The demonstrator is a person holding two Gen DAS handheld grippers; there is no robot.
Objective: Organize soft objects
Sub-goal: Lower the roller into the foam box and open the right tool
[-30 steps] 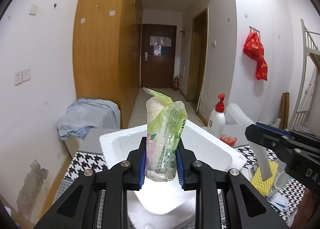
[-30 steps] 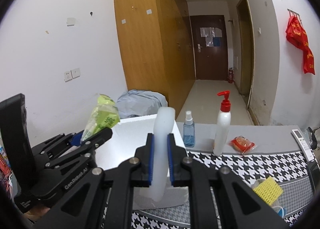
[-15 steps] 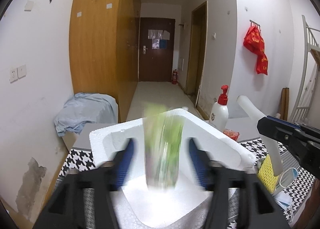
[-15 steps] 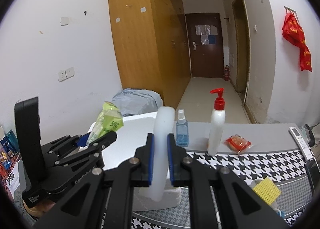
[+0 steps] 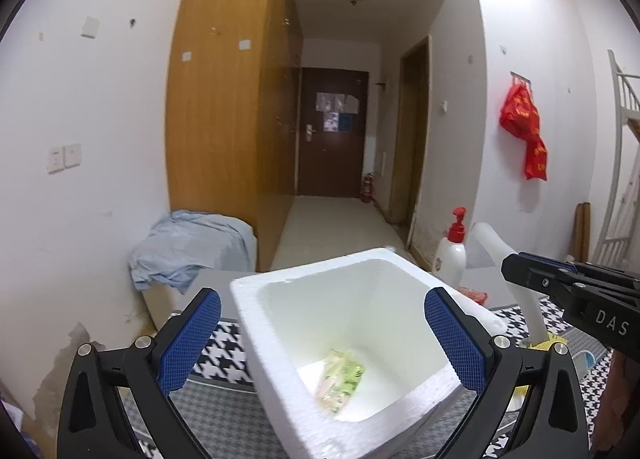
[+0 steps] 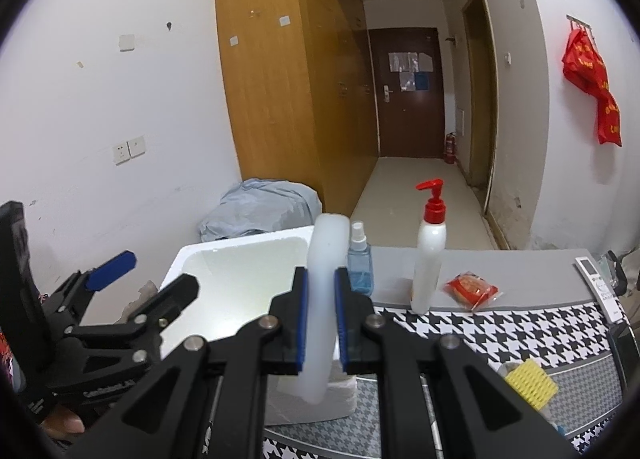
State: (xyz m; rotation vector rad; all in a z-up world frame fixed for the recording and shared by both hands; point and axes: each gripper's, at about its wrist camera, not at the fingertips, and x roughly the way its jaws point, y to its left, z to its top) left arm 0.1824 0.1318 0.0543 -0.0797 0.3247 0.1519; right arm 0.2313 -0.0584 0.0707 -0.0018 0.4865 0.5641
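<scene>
The left gripper hangs above a white foam box with its jaws opening, now spread wide; nothing is between the blue pads. The box stands on a surface covered with a black-and-white houndstooth cloth.

A green-and-clear plastic packet lies on the floor of the box, inside the cavity, near the front wall. It touches neither pad. Its outline is slightly blurred.

The right gripper has its jaws closed on a white foam strip. The strip stands nearly upright between the pads, and its rounded top rises above them. In the right wrist view the strip stands in front of the box's right edge; whether its lower end touches the box cannot be told. In the left wrist view the same strip shows to the right of the box, leaning, clamped in the black arm of the right gripper.

Behind the box, on the grey part of the surface:
- a small blue spray bottle, just beside the strip in the view;
- a white pump bottle with a red pump head, upright;
- a red snack packet, lying flat to the right of the pump bottle.

A yellow sponge lies on the cloth near the front right. A white remote control lies at the right edge of the surface.
</scene>
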